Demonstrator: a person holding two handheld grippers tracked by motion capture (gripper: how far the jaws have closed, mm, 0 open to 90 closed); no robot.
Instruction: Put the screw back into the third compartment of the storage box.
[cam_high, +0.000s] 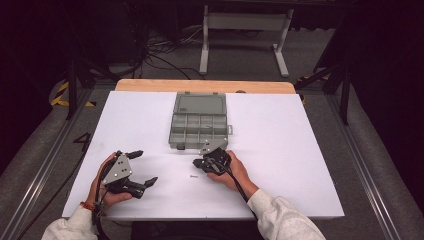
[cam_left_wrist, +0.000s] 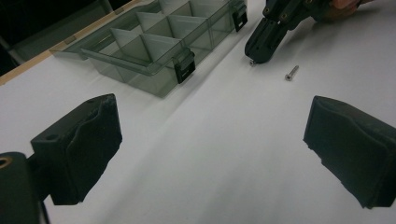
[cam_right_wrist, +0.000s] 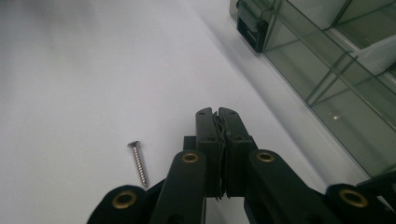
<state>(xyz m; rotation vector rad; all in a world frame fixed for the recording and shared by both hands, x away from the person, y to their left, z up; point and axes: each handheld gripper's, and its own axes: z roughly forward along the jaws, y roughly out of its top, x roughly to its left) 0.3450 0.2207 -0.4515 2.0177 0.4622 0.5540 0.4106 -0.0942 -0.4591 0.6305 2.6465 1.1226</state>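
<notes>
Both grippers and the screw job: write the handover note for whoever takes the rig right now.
Left gripper: open, holding nothing, resting at the near left of the table.
Right gripper: shut; in the left gripper view a small metal bit shows at its tip, what it is I cannot tell.
Screw: loose on the table beside the right gripper.
Organizer box: lid open, in front of the right gripper.
Done: box opened.
Left, as I judge: box the loose screw.

The box (cam_high: 199, 122) is translucent grey-green with black latches (cam_left_wrist: 184, 66). The screw (cam_right_wrist: 139, 163) is silvery metal. Both grippers (cam_high: 143, 167) (cam_high: 200, 163) are black, with brass-coloured rivets (cam_right_wrist: 190, 157). The sheet (cam_high: 280, 145) is white, the sleeves (cam_high: 280, 216) pale, perhaps cream.
</notes>
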